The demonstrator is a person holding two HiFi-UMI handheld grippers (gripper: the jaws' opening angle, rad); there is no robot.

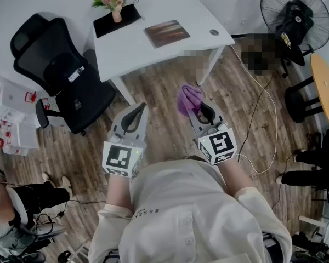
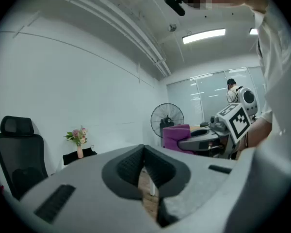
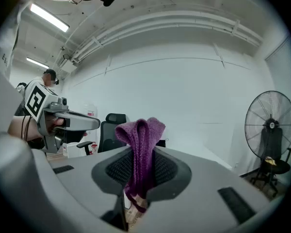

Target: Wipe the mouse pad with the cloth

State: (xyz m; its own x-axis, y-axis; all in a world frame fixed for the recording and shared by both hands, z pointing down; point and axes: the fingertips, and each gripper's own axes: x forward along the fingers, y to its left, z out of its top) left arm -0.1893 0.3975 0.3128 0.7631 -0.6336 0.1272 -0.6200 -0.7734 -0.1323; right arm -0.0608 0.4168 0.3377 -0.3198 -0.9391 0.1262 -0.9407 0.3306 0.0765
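A purple cloth (image 1: 188, 98) hangs bunched from my right gripper (image 1: 199, 108), which is shut on it over the wooden floor. In the right gripper view the cloth (image 3: 141, 140) stands up between the jaws of that gripper (image 3: 140, 165) and droops below them. My left gripper (image 1: 135, 110) is beside it, shut with nothing in it; its jaws (image 2: 143, 152) meet at the tip. Ahead stands a white table (image 1: 153, 51) with a black pad (image 1: 105, 24) under a flower vase (image 1: 116, 14) and a brown rectangular pad (image 1: 166, 33). Both grippers are well short of the table.
A black office chair (image 1: 60, 73) stands left of the table. A standing fan (image 1: 293, 10) and a round wooden table (image 1: 324, 89) are at the right, with cables (image 1: 260, 119) on the floor. White boxes (image 1: 8, 111) and a seated person (image 1: 22, 201) are at the left.
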